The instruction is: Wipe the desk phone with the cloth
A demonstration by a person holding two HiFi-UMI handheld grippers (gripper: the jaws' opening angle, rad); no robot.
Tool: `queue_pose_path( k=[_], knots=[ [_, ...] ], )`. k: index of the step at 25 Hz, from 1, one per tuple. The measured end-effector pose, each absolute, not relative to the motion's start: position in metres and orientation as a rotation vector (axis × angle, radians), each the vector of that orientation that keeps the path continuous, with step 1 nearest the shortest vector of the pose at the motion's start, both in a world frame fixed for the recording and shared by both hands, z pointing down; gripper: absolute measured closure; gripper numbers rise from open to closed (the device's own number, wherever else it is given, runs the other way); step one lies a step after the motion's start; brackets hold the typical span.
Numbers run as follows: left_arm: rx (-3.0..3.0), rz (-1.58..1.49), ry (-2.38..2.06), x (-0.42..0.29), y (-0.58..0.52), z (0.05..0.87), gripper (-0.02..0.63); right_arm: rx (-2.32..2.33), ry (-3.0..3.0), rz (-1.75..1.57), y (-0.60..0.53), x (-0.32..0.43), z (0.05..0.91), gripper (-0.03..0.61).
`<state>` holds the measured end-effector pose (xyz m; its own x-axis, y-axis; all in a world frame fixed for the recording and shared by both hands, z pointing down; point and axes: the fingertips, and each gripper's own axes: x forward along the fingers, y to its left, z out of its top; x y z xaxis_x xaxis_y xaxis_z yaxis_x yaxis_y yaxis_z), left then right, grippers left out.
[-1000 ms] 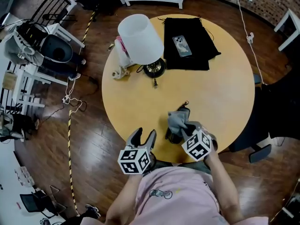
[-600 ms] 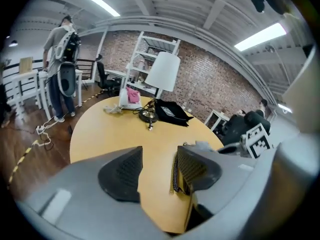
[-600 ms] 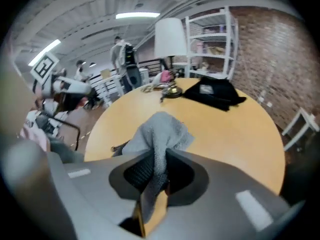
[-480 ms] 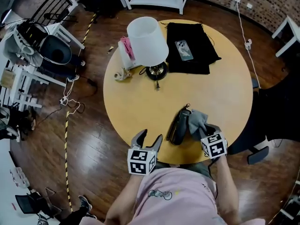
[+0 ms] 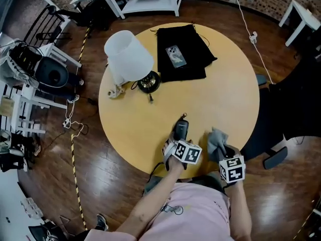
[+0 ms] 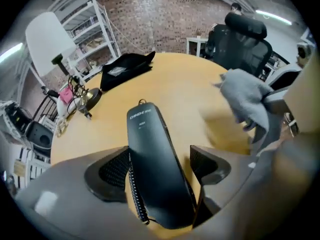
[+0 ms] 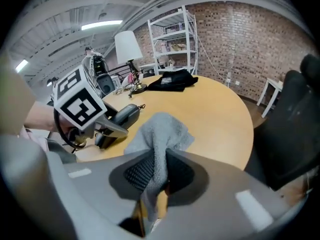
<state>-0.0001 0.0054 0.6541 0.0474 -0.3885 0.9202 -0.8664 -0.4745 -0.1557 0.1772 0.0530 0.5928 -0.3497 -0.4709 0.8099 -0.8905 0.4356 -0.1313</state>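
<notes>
Left gripper onto the phone, cloth off it

My left gripper (image 6: 157, 169) has dropped from the table (image 5: 225, 84) edge onto the phone (image 5: 180, 129). Its jaws have just been opening and now sit either side of it. My right gripper (image 7: 155, 176) has carried the cloth (image 7: 159, 129) off the phone, clear to its right.

I work in what looks like an office or lab workroom: a brick wall (image 7: 235, 24) behind white metal shelving (image 7: 175, 29), a black office chair (image 6: 245, 36) by the round wooden table (image 5: 220, 99), and a dark plank floor (image 5: 90, 157) with loose cables (image 5: 71, 115).
</notes>
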Motion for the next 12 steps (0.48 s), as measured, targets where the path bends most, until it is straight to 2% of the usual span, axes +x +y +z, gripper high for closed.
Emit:
queue_pose_path(
  k=[2,4,5,6,12],
  knots=[
    [1.802,1.382,-1.241,-0.004,0.008,0.666,0.224,1.173,-1.985,0.756,0.048,0.19,0.59,0.515],
    [1.779,1.303,-1.205,-0.004,0.009,0.669,0.253,1.181,-1.999,0.761,0.044,0.197,0.59,0.515],
    [1.798,1.269,-1.186,-0.002,0.01,0.668,0.272,1.178,-2.011,0.769,0.042,0.197,0.591,0.515],
    [1.826,1.232,-1.167,0.001,0.01,0.668,0.316,1.171,-2.026,0.779,0.04,0.197,0.591,0.515],
    [1.874,0.842,-1.019,0.003,0.016,0.65,0.322,1.074,-2.183,0.783,0.034,0.174,0.579,0.515]
  ],
)
